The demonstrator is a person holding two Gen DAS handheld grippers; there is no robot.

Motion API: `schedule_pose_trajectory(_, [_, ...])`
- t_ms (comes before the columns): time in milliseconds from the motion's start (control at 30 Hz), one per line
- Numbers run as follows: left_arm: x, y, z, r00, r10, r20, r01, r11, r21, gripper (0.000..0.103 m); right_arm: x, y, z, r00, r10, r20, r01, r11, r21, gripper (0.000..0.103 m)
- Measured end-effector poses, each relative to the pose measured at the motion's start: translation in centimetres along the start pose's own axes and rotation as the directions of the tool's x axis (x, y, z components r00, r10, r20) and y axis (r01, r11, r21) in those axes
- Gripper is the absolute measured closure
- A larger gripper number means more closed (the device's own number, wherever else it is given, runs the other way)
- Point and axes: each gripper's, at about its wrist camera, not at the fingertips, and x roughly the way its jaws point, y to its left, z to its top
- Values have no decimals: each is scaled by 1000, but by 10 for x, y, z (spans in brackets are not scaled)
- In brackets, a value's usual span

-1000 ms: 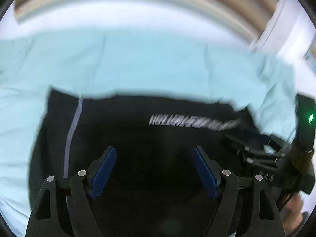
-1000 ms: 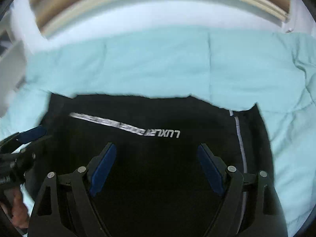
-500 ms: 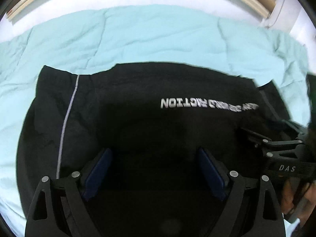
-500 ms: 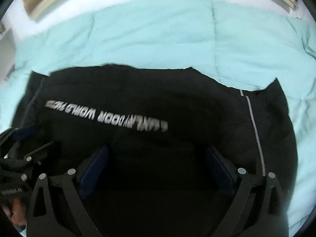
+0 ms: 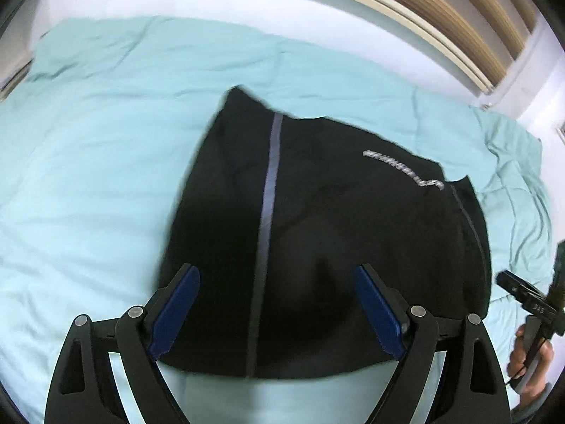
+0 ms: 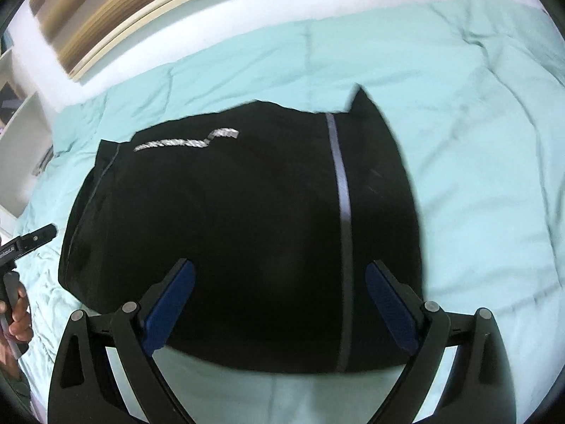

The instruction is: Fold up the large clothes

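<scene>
Compared with 0.5 s ago, the left gripper [image 5: 279, 314] has been drawn back and swung toward the left side of the black garment [image 5: 317, 247], whose near hem is now seen in the lower centre of the left wrist view over the teal duvet [image 5: 88, 194]. The right gripper [image 6: 279, 311] has been pulled back likewise, the garment's 1 right-hand stripe lying centre-right of its frame. Both tongs are held wide apart with nothing between them, so the fold is judged laid, with the next grasp not yet taken.
</scene>
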Motion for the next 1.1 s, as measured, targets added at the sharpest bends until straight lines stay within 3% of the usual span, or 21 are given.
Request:
schedule_pose_trajectory(267, [-12,32,-38,1000,11,-18,-13,995,-95,13,-24,-18,-47,999,-32,-37,34,998,55,7])
schedule_pose_trajectory(500, [-15,19,-49,1000,17,-20,-17,1000,-23,13,-22,-32,-53,999,-29,-45,35,991,128,11])
schedule_pose_trajectory(767, [-9,67,-7,998,-59,16,61,986,-155,13,-19,-60,-14,996,-85,-23,87,990,115,11])
schedule_pose_trajectory(900, [19,80,19,995,-98,-25,93,983,-159,13,2,-67,4,995,-92,-41,96,989,109,11])
schedule_pose_trajectory(1100, [67,91,39,974,-207,-96,184,961,-205,13,37,-82,19,996,-57,-75,67,988,142,11])
